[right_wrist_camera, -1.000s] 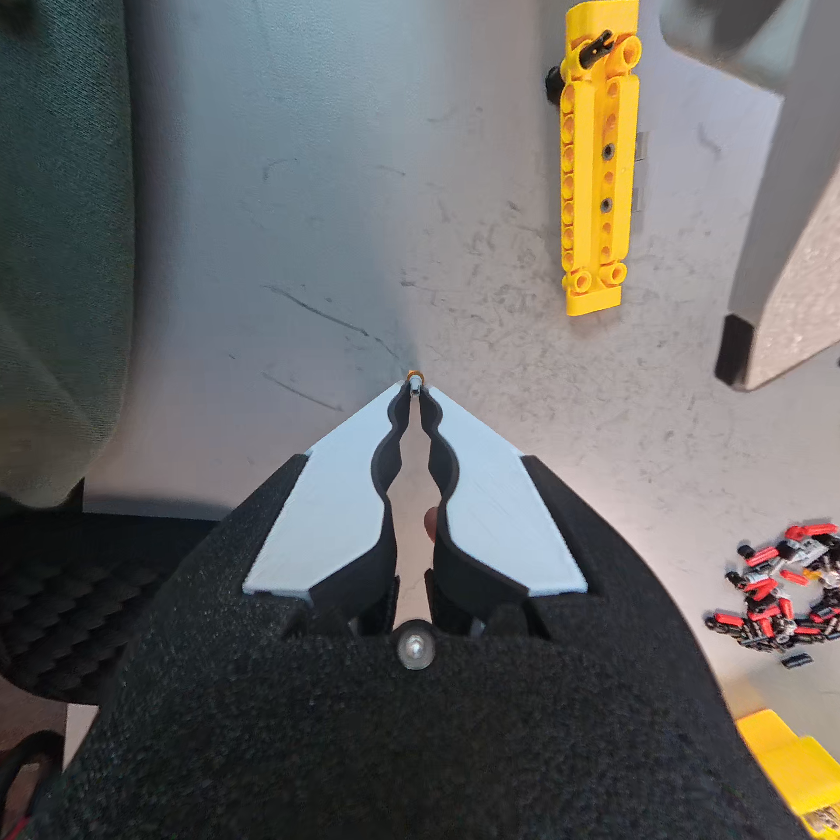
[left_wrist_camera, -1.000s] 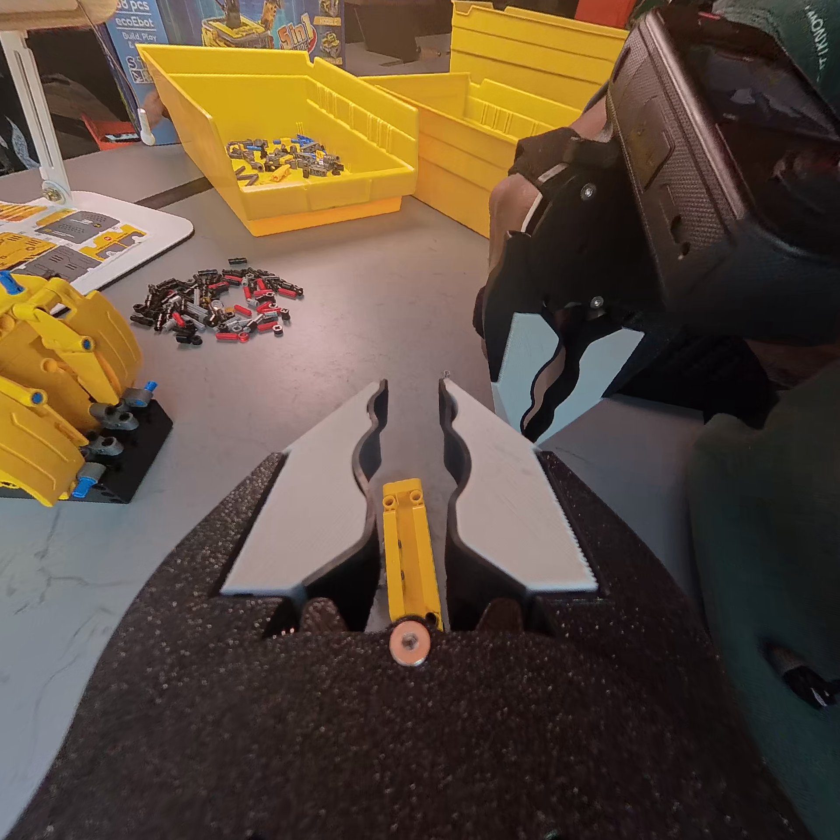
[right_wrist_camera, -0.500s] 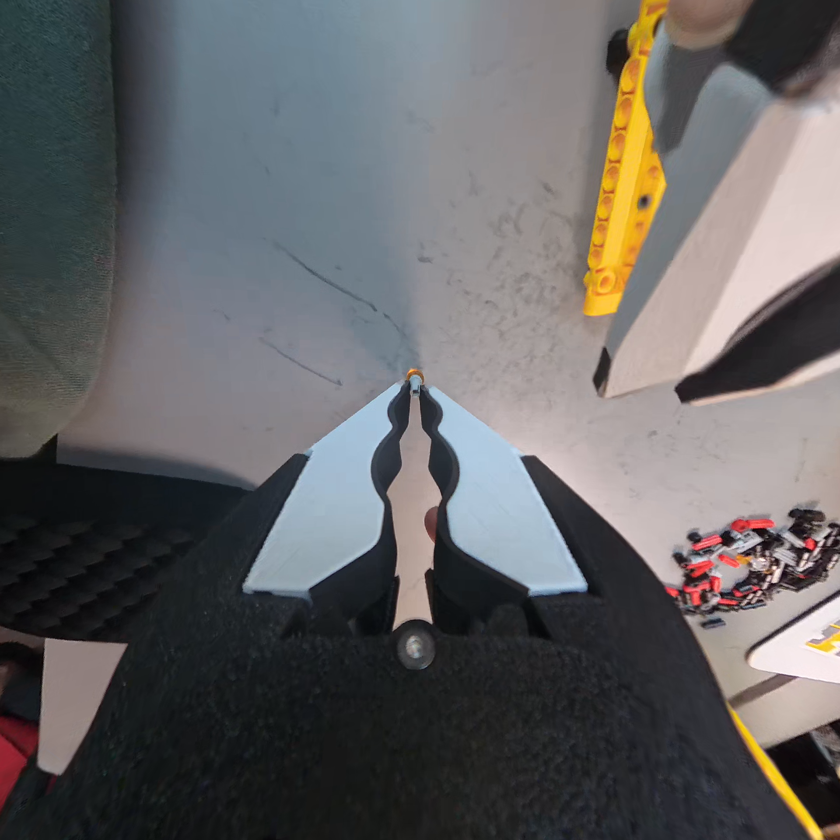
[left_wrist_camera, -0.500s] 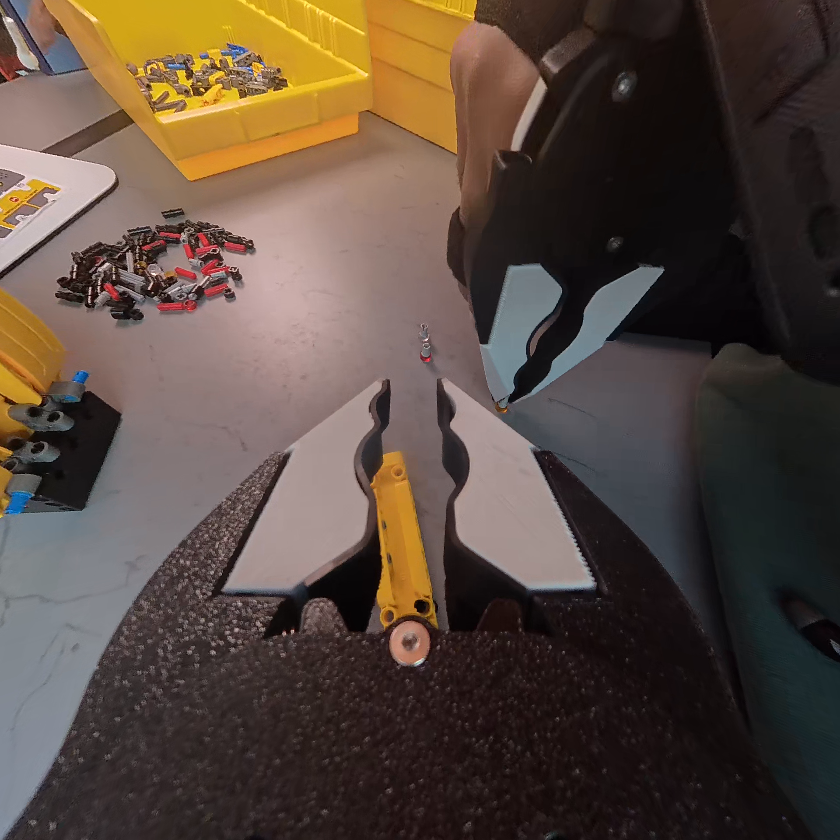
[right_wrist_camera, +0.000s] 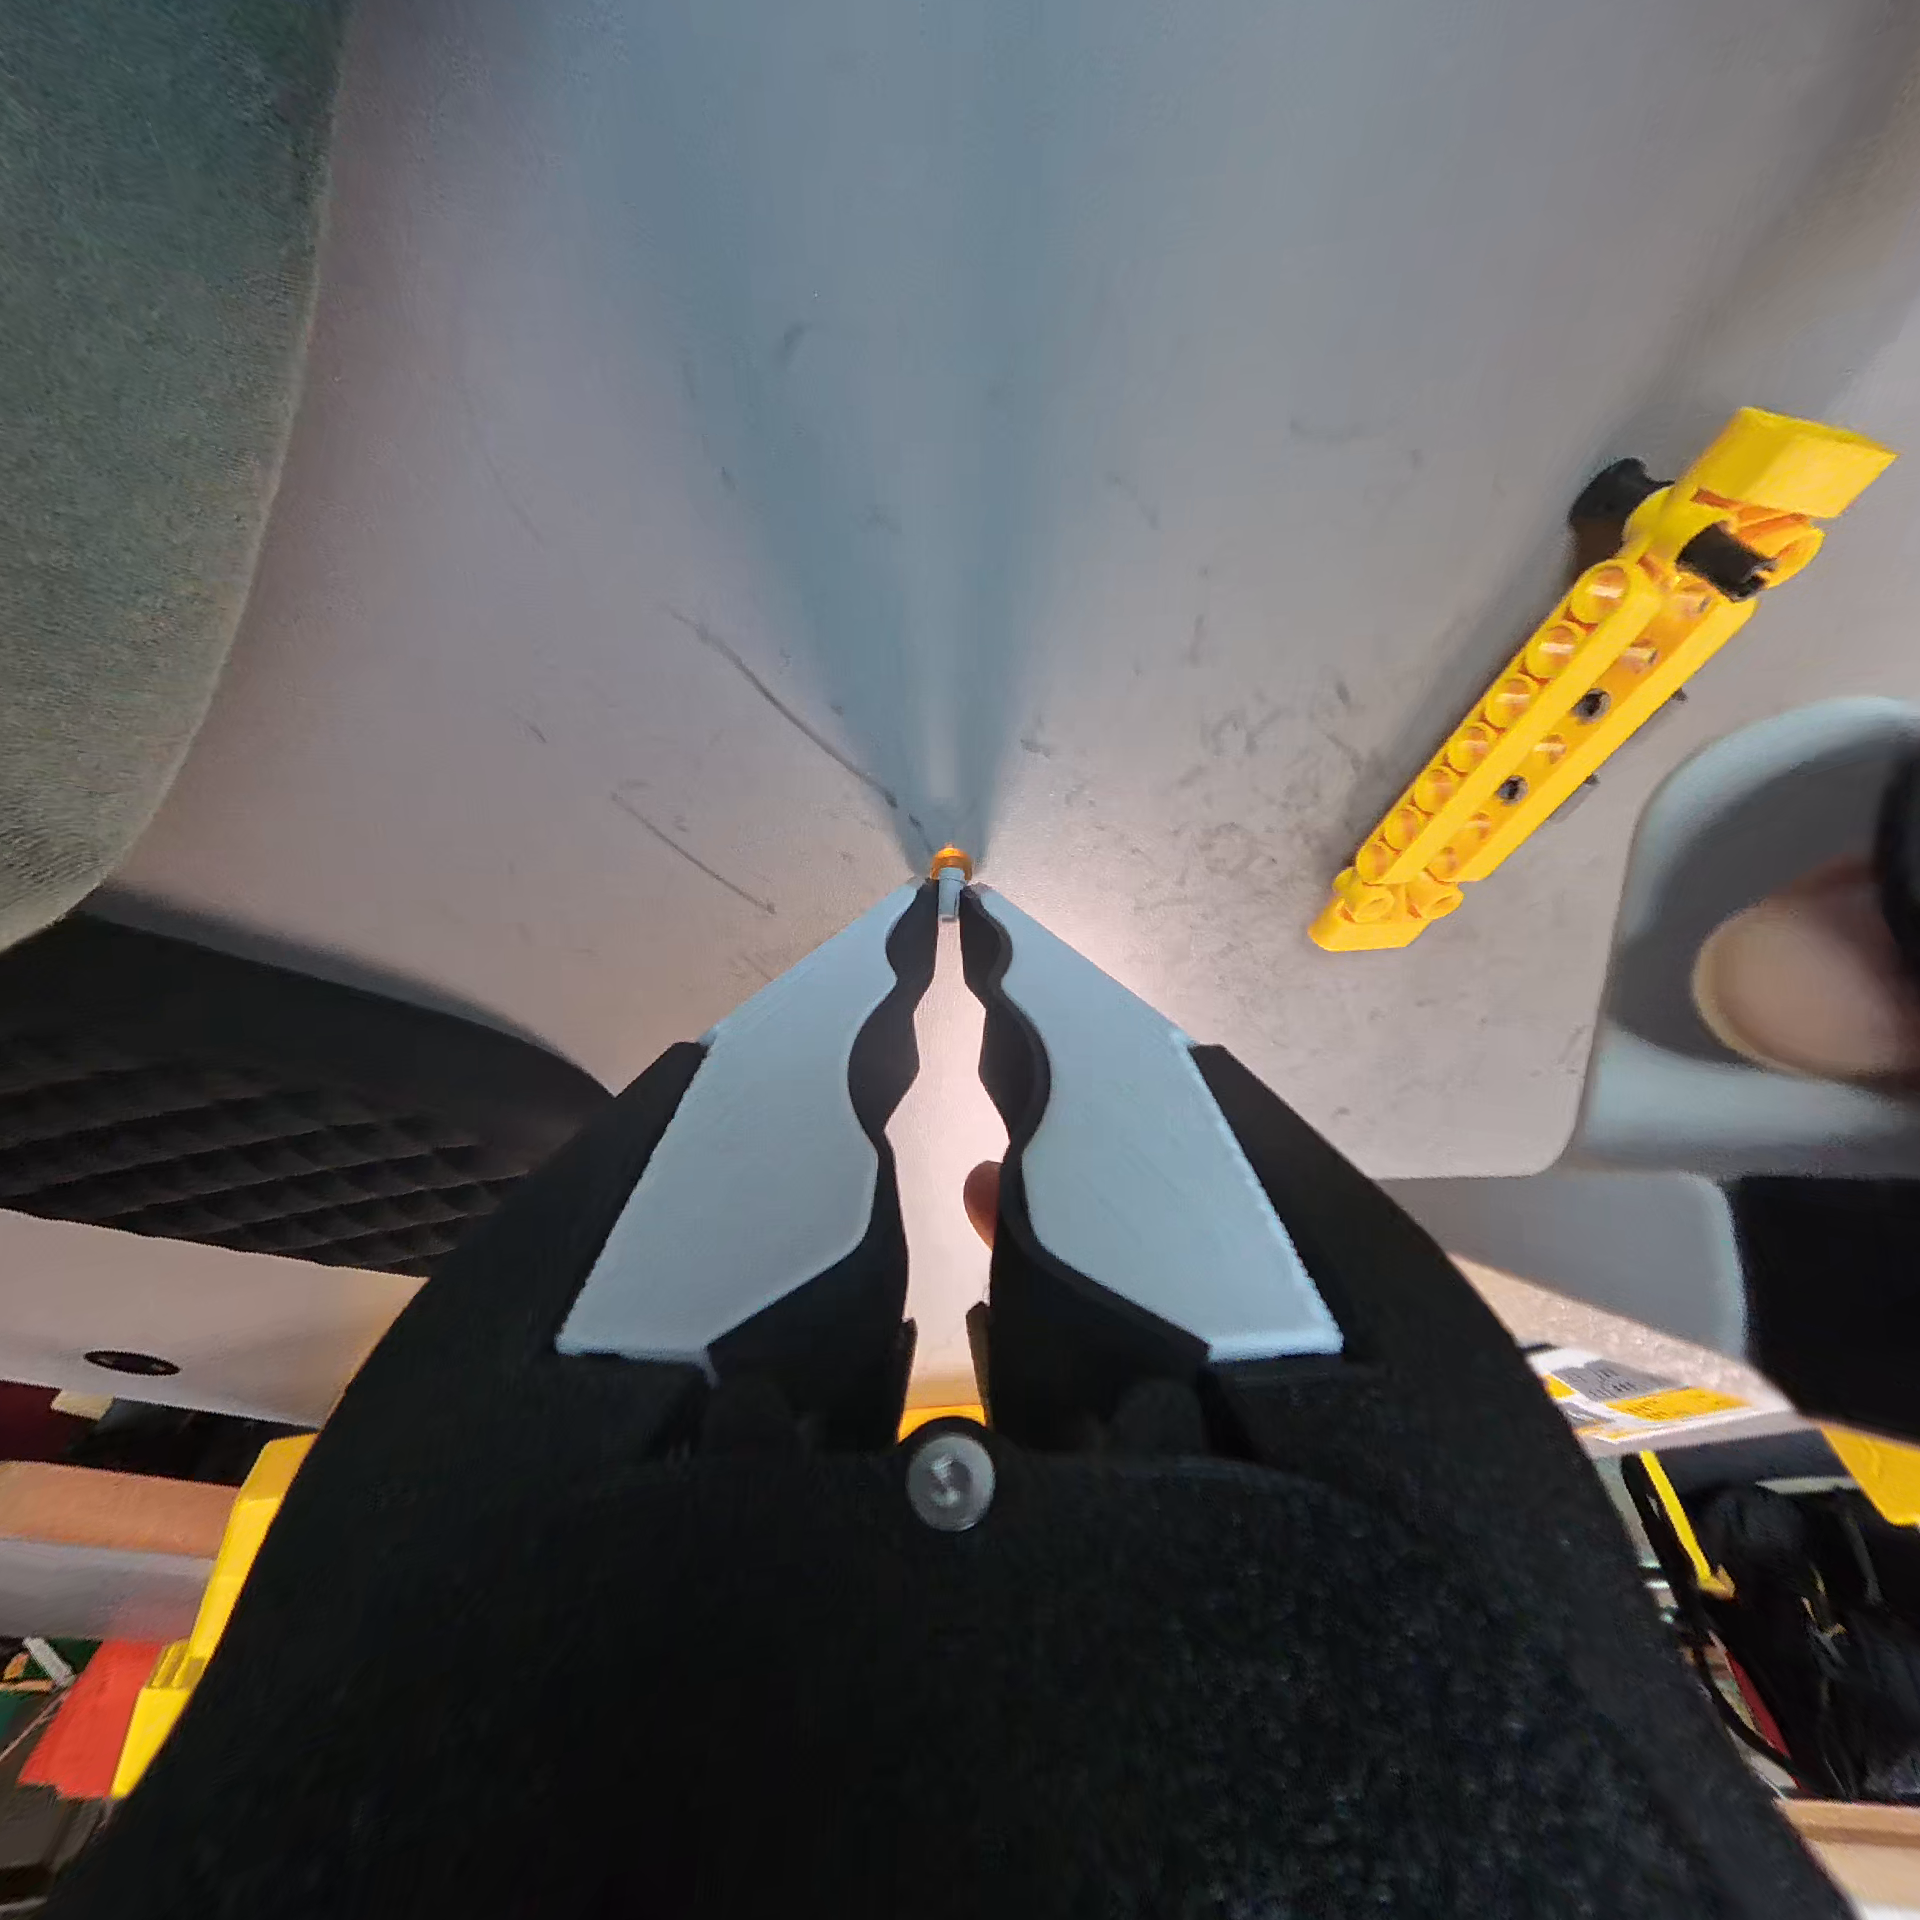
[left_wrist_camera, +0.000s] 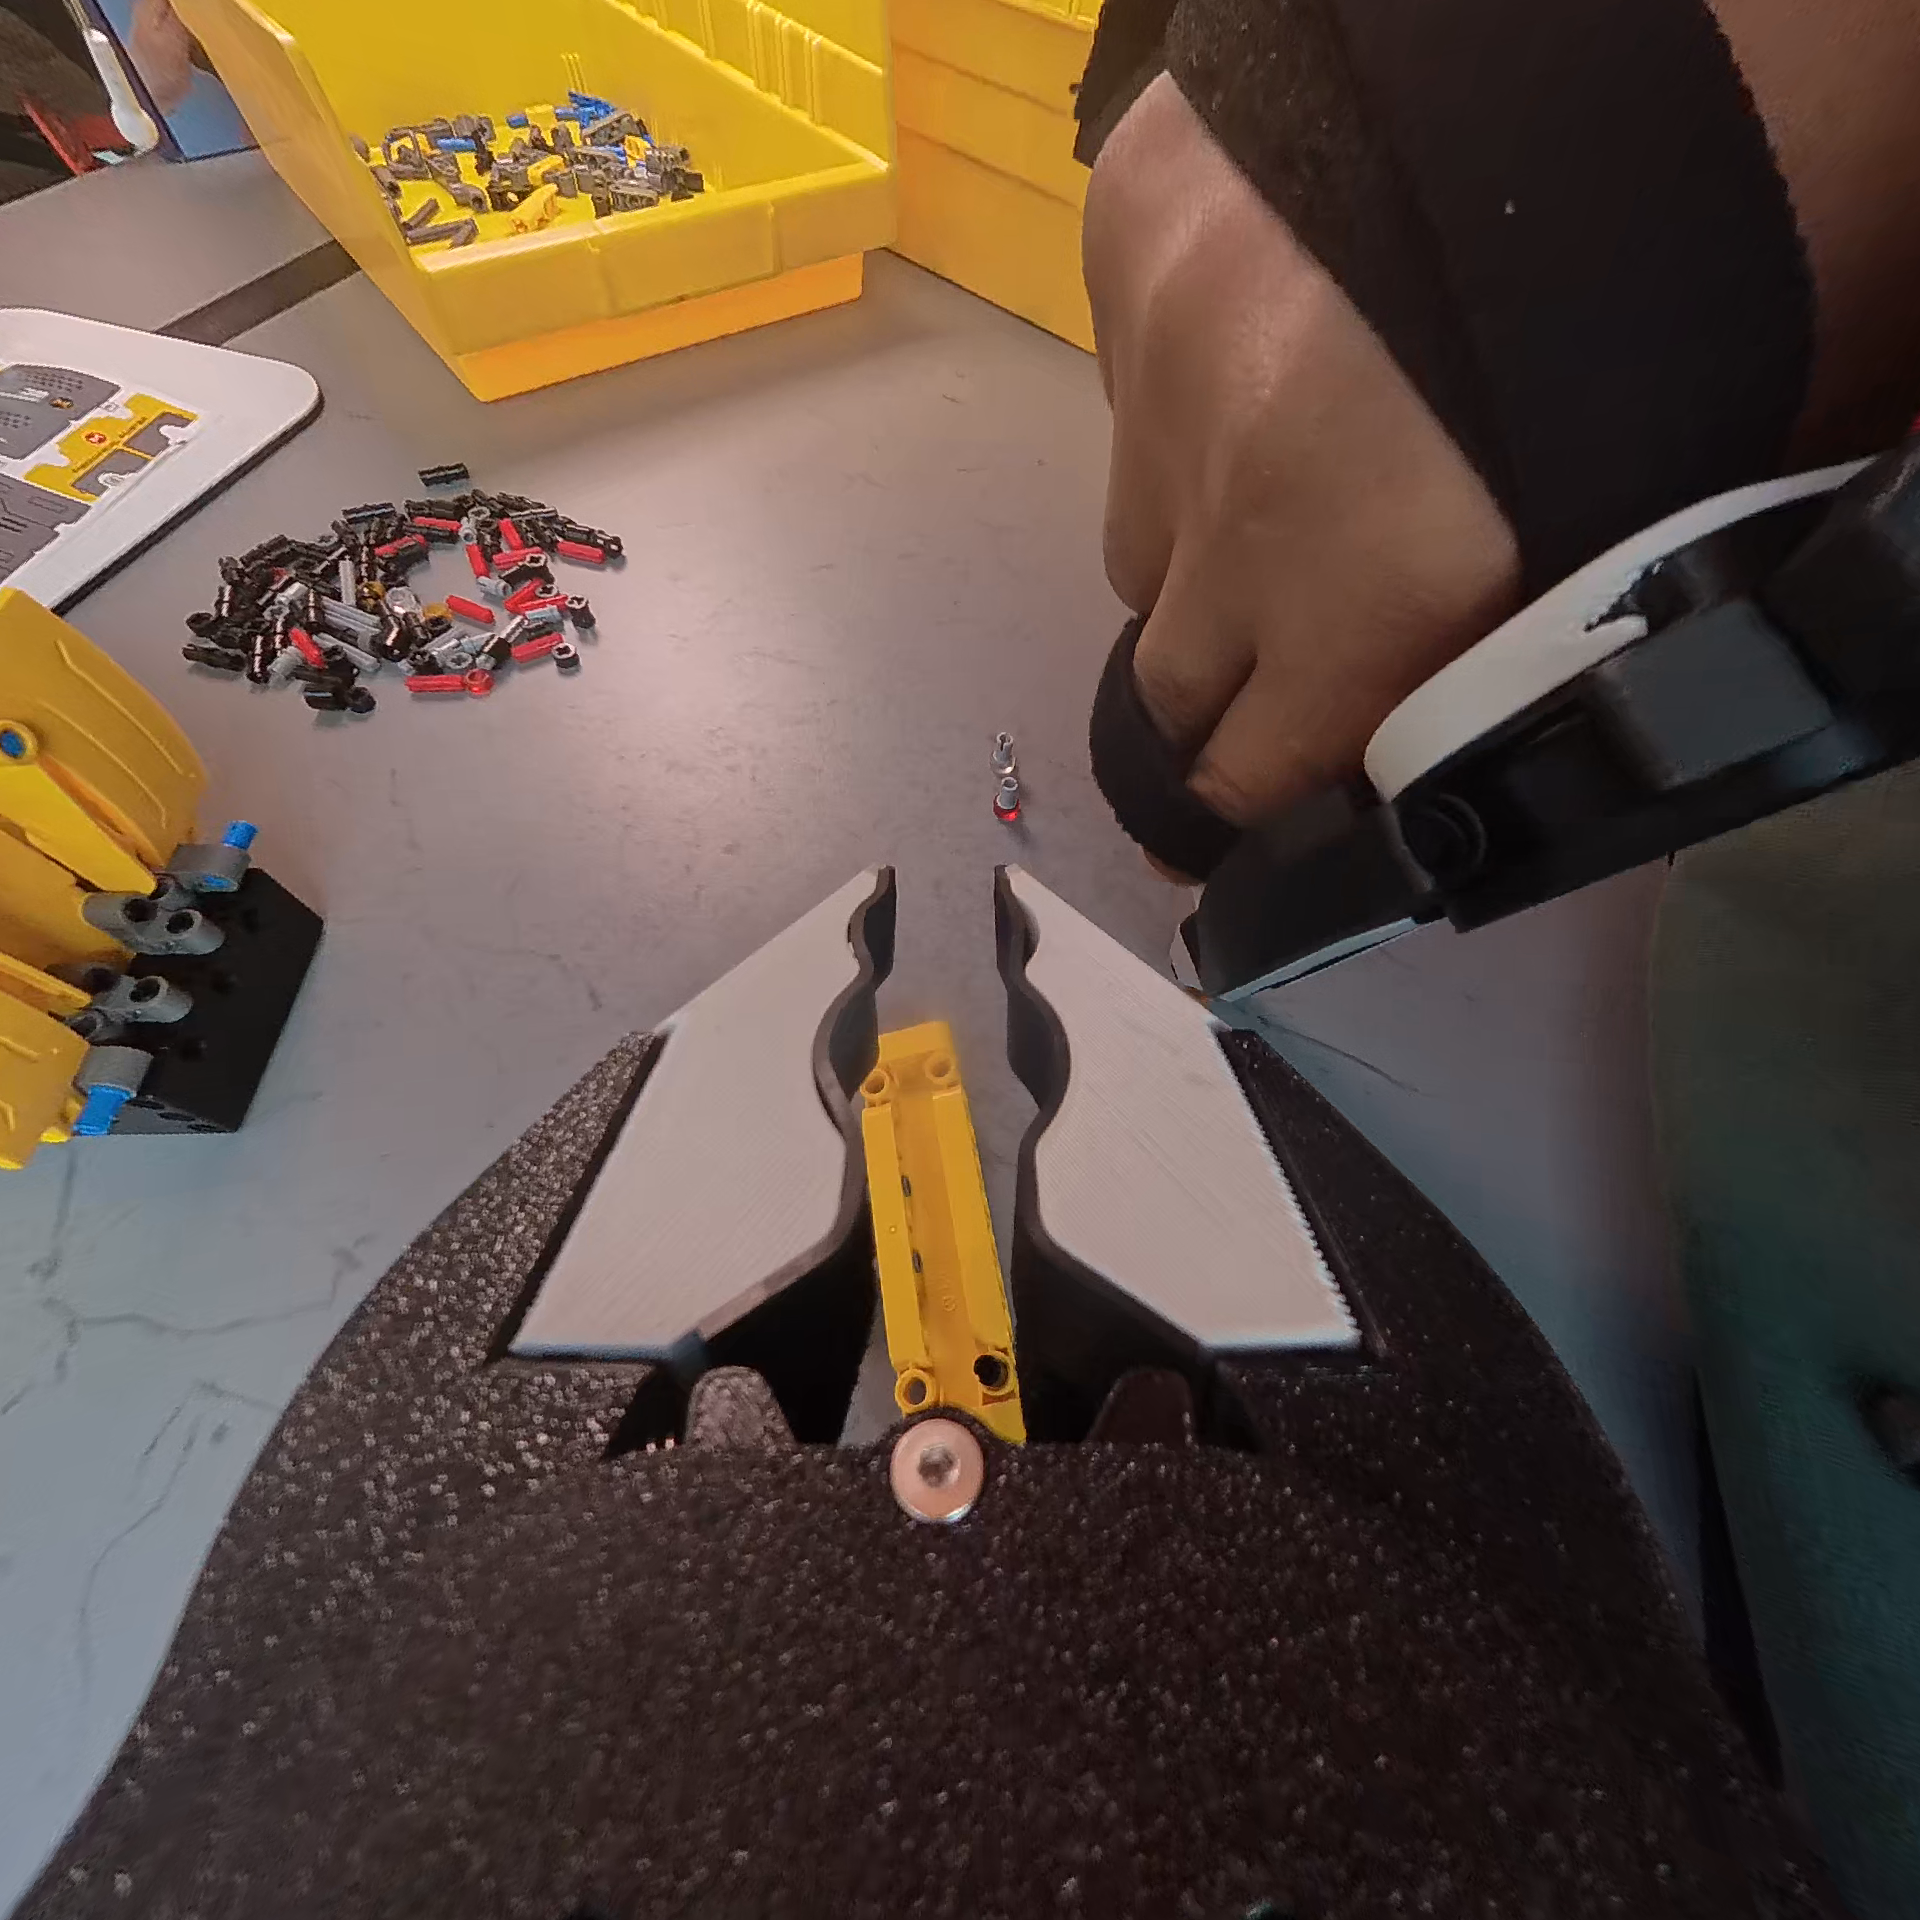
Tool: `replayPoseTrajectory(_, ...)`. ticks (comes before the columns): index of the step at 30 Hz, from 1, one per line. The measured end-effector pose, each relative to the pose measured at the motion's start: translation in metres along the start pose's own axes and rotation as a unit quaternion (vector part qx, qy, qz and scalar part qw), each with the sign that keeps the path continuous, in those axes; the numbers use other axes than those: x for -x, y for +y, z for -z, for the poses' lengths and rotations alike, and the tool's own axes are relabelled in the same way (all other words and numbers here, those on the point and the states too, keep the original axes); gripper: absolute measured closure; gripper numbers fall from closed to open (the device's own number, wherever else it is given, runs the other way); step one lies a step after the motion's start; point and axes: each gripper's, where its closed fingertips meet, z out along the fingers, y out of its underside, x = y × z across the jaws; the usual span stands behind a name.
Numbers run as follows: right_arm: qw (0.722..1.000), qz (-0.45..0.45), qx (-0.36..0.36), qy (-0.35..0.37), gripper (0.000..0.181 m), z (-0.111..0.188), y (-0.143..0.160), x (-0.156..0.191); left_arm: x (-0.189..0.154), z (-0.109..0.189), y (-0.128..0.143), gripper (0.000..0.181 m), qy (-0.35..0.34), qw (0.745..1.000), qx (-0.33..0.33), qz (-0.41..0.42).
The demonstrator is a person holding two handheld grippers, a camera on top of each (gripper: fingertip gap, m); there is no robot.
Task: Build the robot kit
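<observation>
- The left claw (left_wrist_camera: pixel 943 904) stands with its jaws parted above the grey bench (left_wrist_camera: pixel 727 810), gripping nothing that I can see.
- A long yellow beam (left_wrist_camera: pixel 940 1226) shows in the gap between its two fingers, down near the claw's base; whether the fingers touch it cannot be told.
- In the right wrist view that same yellow beam (right_wrist_camera: pixel 1558 717) lies flat on the bench, with holes along it and a black pin at its far end.
- Just ahead of the left claw's tips, slightly to the right, a tiny grey-and-red pin (left_wrist_camera: pixel 1006 779) lies on the bench.
- Further ahead and to the left sits a loose pile of small parts (left_wrist_camera: pixel 416 592), black, red and grey.
- At the left edge stands a yellow model (left_wrist_camera: pixel 73 894) on a black base, near the claw's left side.
- Far ahead is a yellow bin (left_wrist_camera: pixel 623 208) holding small grey and blue pieces, with a white instruction sheet (left_wrist_camera: pixel 114 436) to its left.
- A person's hand (left_wrist_camera: pixel 1278 499) grips the other tool just right of the left claw.
- The right claw (right_wrist_camera: pixel 948 899) is pinched closed on a small orange-tipped pin (right_wrist_camera: pixel 948 868) at its very tips, hovering close over the bench.
- The beam lies ahead and to the right of this claw, well apart from it.
</observation>
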Motion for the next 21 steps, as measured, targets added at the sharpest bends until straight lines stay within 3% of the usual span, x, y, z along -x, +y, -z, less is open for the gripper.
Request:
replayPoseTrajectory(14, 0.998, -0.052, -0.013, -0.02, 0.18, -0.003, -0.002, 0.001, 0.0, -0.005, 0.006, 0.164, 0.006, 1.0, 0.01, 0.001)
replayPoseTrajectory(21, 0.974, -0.153, -0.166, -0.013, 0.178, -0.002, 0.008, 0.002, -0.003, -0.009, 0.009, 0.163, 0.014, 1.0, 0.016, -0.011)
